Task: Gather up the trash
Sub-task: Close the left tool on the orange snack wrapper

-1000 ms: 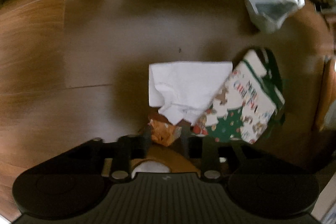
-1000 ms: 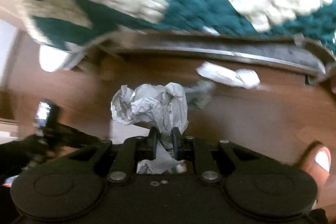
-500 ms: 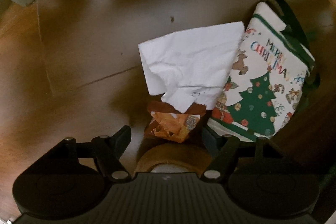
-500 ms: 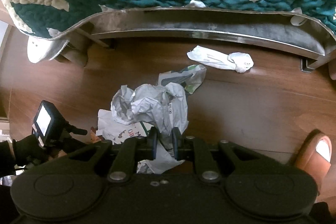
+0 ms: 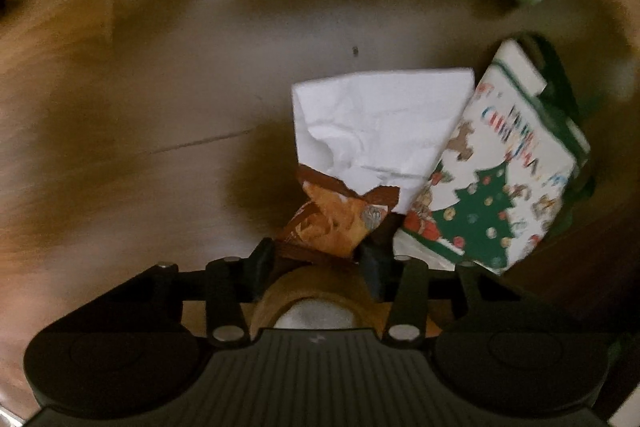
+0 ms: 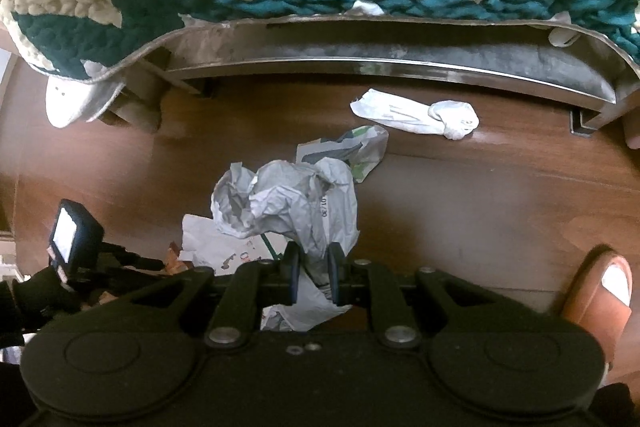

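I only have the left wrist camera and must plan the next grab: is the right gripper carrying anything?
Observer: Yes, the right gripper is shut on crumpled grey paper.
Operator: Good. My left gripper is closing on the orange wrapper. Other trash beyond my view?
Observer: A white bundle lies on the floor by the bed frame.
Operator: Anything to avoid?
Observer: A brown slipper sits on the floor at the right edge.
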Tool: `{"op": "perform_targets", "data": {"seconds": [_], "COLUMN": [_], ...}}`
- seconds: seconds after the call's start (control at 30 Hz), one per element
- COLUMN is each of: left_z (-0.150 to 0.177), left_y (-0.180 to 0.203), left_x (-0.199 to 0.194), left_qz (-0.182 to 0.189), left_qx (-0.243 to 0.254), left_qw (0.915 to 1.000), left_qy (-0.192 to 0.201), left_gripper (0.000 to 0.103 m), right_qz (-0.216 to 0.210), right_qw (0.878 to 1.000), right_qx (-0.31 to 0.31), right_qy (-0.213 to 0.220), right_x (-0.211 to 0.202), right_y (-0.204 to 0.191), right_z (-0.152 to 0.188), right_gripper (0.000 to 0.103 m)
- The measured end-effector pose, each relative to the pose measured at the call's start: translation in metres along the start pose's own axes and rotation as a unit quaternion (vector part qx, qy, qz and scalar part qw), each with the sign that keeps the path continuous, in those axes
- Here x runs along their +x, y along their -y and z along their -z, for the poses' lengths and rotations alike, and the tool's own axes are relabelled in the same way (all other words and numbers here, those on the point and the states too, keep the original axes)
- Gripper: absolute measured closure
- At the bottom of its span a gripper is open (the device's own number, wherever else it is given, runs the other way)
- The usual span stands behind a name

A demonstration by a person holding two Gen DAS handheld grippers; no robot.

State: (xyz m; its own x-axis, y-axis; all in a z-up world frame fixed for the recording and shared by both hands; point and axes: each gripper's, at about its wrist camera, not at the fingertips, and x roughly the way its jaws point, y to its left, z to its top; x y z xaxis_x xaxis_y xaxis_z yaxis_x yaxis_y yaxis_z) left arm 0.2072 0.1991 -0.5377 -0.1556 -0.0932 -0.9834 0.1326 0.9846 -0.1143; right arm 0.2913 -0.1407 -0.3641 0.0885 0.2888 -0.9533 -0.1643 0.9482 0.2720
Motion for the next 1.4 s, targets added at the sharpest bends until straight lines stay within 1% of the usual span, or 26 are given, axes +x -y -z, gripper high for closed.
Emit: {"op": "perform_targets", "data": {"seconds": [0.13,0.17,0.2,0.23,0.3,0.37,0.47,0.57,0.63,0.7,0.73,0.8,0.83,0.87,0.97,1.03,1.1,1.23,1.4], "left_z": [0.0,-0.001,0.0,0.001,0.0,0.002,0.005,0.006,0.004,0.003,0.001,-0.003,-0.005,-0.007,-0.012,-0.016,-0.02,-0.025,-0.028], "left_y": [0.0,0.001,0.002,0.001,0.002,0.002,0.004,0.003,0.0,-0.002,-0.002,0.002,0.005,0.007,0.011,0.014,0.013,0.009,0.007], "left_x": [-0.044,-0.055,-0.064,-0.073,-0.09,-0.112,-0.138,-0.142,-0.138,-0.129,-0.123,-0.11,-0.102,-0.095,-0.074,-0.06,-0.045,-0.018,0.001], "left_qz": [0.01,0.009,0.009,0.016,0.021,0.019,0.013,0.01,0.011,0.011,0.012,0.0,-0.012,-0.024,-0.045,-0.062,-0.072,-0.057,-0.058], "left_qx": [-0.016,-0.021,-0.027,-0.034,-0.046,-0.05,-0.054,-0.06,-0.068,-0.077,-0.075,-0.052,-0.032,-0.015,0.041,0.079,0.103,0.119,0.114], "left_qw": [0.9991,0.9987,0.9982,0.9977,0.9964,0.9951,0.9935,0.9931,0.9932,0.9932,0.9937,0.9958,0.997,0.9974,0.9957,0.9921,0.9895,0.9896,0.9904], "left_qy": [0.038,0.046,0.053,0.057,0.068,0.083,0.1,0.1,0.094,0.086,0.083,0.075,0.069,0.067,0.07,0.076,0.071,0.057,0.051], "left_gripper": [0.06,0.061,0.071,0.088,0.088,0.088,0.088,0.088,0.087,0.087,0.083,0.067,0.044,0.025,0.024,0.024,0.024,0.024,0.025], "right_qz": [-0.007,-0.008,-0.008,-0.008,-0.009,-0.013,-0.022,-0.033,-0.034,-0.028,-0.024,-0.021,-0.02,-0.019,-0.024,-0.028,-0.032,-0.034,-0.031], "right_qw": [1.0,0.999,0.999,0.999,0.998,0.997,0.995,0.994,0.994,0.995,0.996,0.997,0.997,0.998,0.999,0.999,0.999,0.999,0.999], "right_qx": [-0.003,-0.005,-0.006,-0.006,-0.007,-0.011,0.004,0.015,0.011,0.001,-0.001,0.003,0.006,0.01,0.021,0.021,0.021,0.013,0.025], "right_qy": [0.025,0.034,0.042,0.05,0.063,0.082,0.098,0.103,0.103,0.094,0.088,0.075,0.068,0.061,0.038,0.021,0.003,-0.017,-0.036], "right_x": [-0.017,-0.023,-0.029,-0.036,-0.051,-0.07,-0.095,-0.114,-0.116,-0.109,-0.104,-0.094,-0.089,-0.082,-0.064,-0.053,-0.044,-0.032,-0.023], "right_y": [-0.005,-0.007,-0.008,-0.01,-0.015,-0.02,-0.023,-0.022,-0.024,-0.025,-0.026,-0.022,-0.019,-0.016,-0.011,-0.012,-0.013,-0.017,-0.013], "right_z": [0.0,0.001,0.001,0.002,0.004,0.008,0.018,0.033,0.041,0.047,0.049,0.049,0.047,0.045,0.038,0.038,0.039,0.039,0.039], "right_gripper": [0.088,0.088,0.088,0.088,0.088,0.089,0.089,0.088,0.088,0.088,0.088,0.089,0.088,0.088,0.088,0.088,0.088,0.088,0.088]}}
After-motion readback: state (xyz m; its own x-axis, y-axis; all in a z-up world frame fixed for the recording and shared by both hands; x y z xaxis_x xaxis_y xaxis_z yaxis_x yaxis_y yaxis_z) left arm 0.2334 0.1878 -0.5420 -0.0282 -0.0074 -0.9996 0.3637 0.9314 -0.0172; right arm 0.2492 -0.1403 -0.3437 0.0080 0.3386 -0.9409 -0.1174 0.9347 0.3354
